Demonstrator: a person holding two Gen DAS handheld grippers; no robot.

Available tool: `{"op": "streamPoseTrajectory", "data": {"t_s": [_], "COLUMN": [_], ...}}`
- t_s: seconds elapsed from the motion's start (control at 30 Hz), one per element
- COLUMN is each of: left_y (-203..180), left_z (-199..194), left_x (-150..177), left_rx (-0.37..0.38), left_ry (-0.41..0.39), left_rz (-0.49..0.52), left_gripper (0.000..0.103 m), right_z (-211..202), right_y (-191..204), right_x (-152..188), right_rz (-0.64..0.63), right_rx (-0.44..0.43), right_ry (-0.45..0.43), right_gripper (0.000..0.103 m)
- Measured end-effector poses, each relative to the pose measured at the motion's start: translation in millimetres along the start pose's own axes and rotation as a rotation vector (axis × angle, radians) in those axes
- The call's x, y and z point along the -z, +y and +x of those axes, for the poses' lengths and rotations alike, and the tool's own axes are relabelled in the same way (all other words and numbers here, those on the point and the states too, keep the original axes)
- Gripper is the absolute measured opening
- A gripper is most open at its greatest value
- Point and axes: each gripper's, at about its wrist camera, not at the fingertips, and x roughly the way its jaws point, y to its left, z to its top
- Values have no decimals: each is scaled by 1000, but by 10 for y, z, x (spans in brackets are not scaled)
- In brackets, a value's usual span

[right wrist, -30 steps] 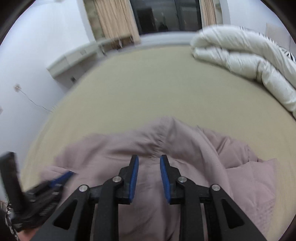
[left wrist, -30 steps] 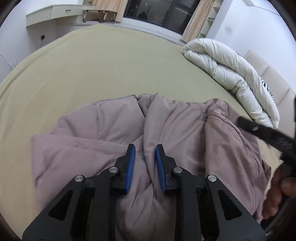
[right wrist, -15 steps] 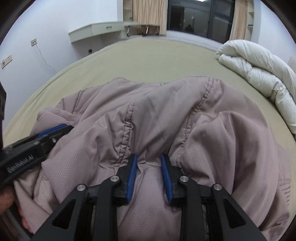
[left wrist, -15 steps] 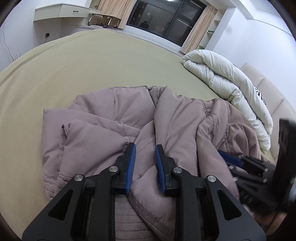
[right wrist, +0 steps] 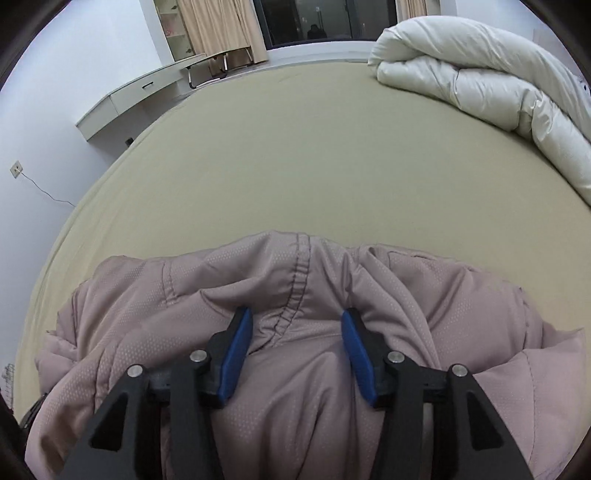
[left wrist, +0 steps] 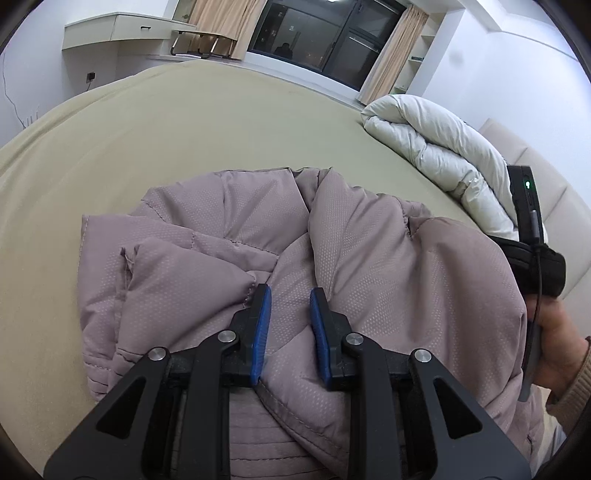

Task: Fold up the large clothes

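A mauve padded jacket (left wrist: 369, 258) lies bunched on the beige bed (left wrist: 184, 129); it also shows in the right wrist view (right wrist: 295, 295). My left gripper (left wrist: 290, 299) sits over a fold of the jacket, its blue pads (left wrist: 263, 314) a narrow gap apart with fabric between them. My right gripper (right wrist: 297, 321) is wide open over the jacket's gathered seam, pads resting on the fabric. The right gripper's body and the hand holding it (left wrist: 535, 280) show at the right edge of the left wrist view.
A rolled white duvet (left wrist: 436, 147) lies at the bed's far right, also in the right wrist view (right wrist: 480, 74). A wall desk (left wrist: 122, 29) and a dark window (left wrist: 325, 40) stand beyond the bed. The headboard (left wrist: 554, 206) is at the right.
My right gripper has opened wide and let go of the jacket, which has settled lower on the bed. My left gripper keeps its narrow gap and has hardly moved.
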Motion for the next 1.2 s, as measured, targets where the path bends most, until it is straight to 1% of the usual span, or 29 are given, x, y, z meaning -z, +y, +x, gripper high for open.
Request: {"op": "streamPoseTrajectory", "data": {"t_s": [0.07,0.1,0.13,0.17,0.23,0.27,0.3,0.37,0.43,0.47,0.5,0.53,0.57,0.6,0.63,0.67,0.7,0.73,0.77,0.83,0.87,0.9,0.97,1.07,1.2], "left_y": [11,7,6,12,24,37,57,73,63,49,33,18,-3,-27,-42,-47,-44,-26,8,96,165,201,292,347,289], "left_z": [-3,-9,-26,-47,-136,-207,-332,-570,-764,-870,-946,-998,-1067,-1162,-1276,-1384,-1473,-1570,-1680,-1900,-2032,-2111,-2261,-2473,-2695], "left_x": [-15,-26,-42,-56,-86,-86,-77,-54,-23,17,55,88,136,195,263,336,404,493,592,828,990,1113,1402,1850,2257], "left_rx": [7,11,16,21,37,45,50,57,54,54,53,57,58,56,52,51,54,54,54,49,41,36,27,21,36], "left_ry": [1,2,1,0,0,-6,-21,-54,-81,-80,-74,-68,-55,-42,-38,-33,-26,-16,-5,22,42,57,106,174,209], "left_rz": [-6,-9,-14,-23,-49,-70,-104,-145,-156,-149,-141,-130,-114,-94,-79,-70,-69,-76,-89,-126,-153,-169,-201,-251,-247], "left_gripper": [22,22,22,22,22,23,23,23,23,23,23,23,23,23,23,23,23,23,23,23,23,23,23,23,23], "right_z": [-79,-167,-312,-501,-929,-1097,-1190,-1159,-812,-554,-412,-422,-465,-527,-614,-728,-918,-1124,-1398,-1848,-2025,-2169,-2314,-2526,-2772], "right_y": [81,109,130,160,280,393,523,755,913,952,922,891,884,881,876,854,815,762,701,595,535,464,336,157,-67], "right_x": [-39,-69,-81,-70,22,89,162,343,539,696,836,925,941,905,869,850,861,892,971,1215,1355,1502,1740,2191,2815], "right_rz": [-28,-19,6,29,45,16,-28,-112,-199,-236,-261,-271,-262,-245,-221,-196,-165,-140,-118,-83,-70,-61,-38,53,140], "right_rx": [44,52,34,-3,-88,-112,-125,-116,-70,-34,-32,-45,-53,-50,-43,-40,-44,-57,-81,-96,-102,-113,-110,-131,-104], "right_ry": [20,23,8,-24,-124,-159,-173,-158,-56,17,-5,-65,-71,-49,-20,-9,-29,-71,-134,-240,-276,-289,-241,-196,-131], "right_gripper": [53,53,49,48,48,48,48,48,49,54,54,55,55,56,57,57,59,70,88,103,103,103,102,99,99]}}
